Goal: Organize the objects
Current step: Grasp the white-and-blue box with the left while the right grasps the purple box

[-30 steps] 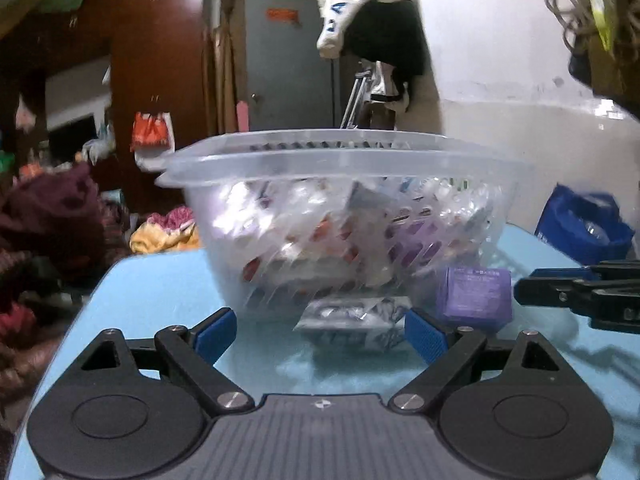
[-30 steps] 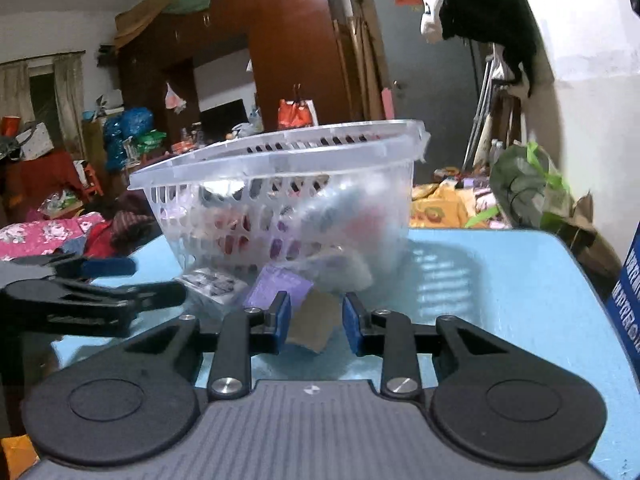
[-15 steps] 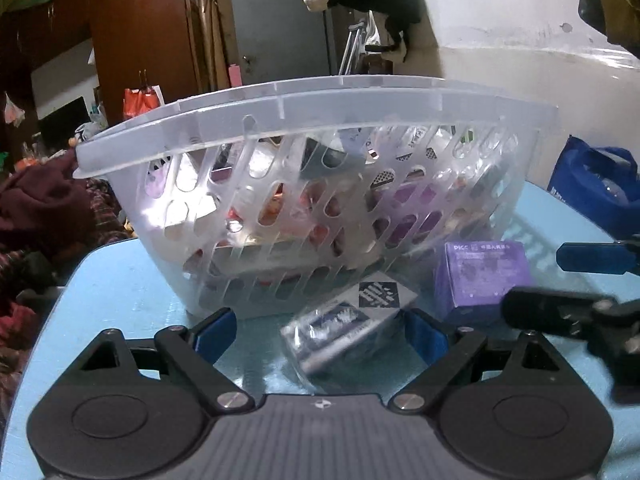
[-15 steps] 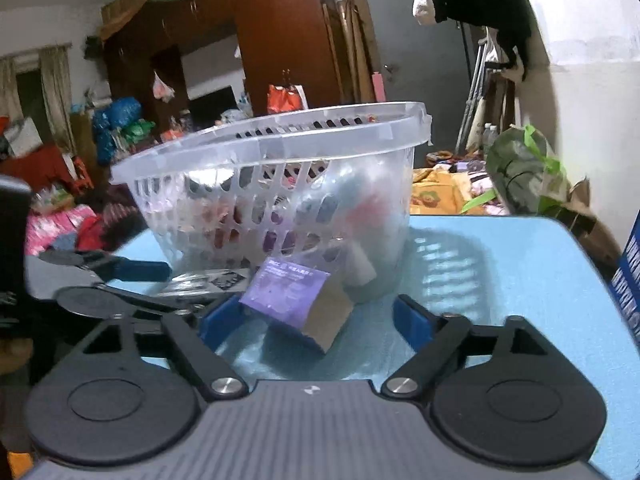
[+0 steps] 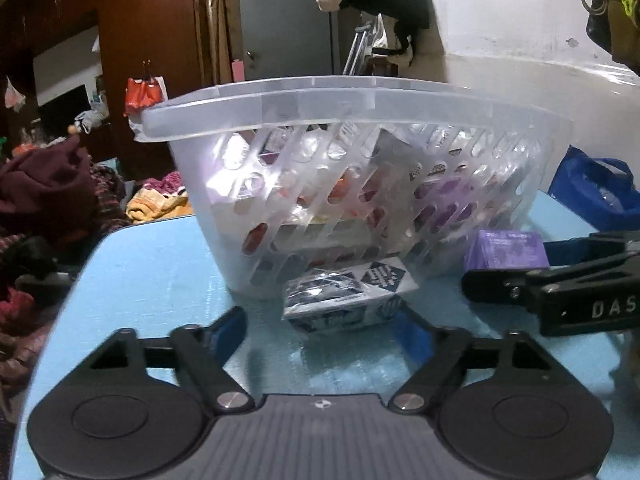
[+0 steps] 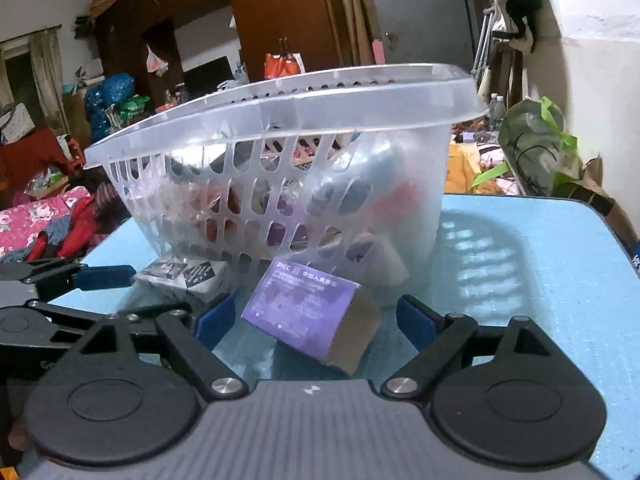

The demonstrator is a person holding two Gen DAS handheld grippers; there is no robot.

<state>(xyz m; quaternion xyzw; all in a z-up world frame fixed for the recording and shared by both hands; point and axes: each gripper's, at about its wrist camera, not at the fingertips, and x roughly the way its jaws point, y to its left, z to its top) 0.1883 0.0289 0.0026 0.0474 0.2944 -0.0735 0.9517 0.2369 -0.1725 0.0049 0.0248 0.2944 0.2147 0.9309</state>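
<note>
Both grippers have come closer to the basket [image 5: 360, 184] since half a second ago. Left gripper [image 5: 320, 330], wide open and empty, faces the grey packet [image 5: 344, 300] at frame centre; right gripper [image 6: 316, 320], wide open and empty, flanks the purple box [image 6: 304, 312]. Both items lie against the basket on the blue table [image 6: 540, 280].

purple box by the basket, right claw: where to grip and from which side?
Grip the purple box across its two long side faces, coming in low from the near side along the table. It leans tilted against the basket, brown end facing the open right claw, already straddling it.
</note>
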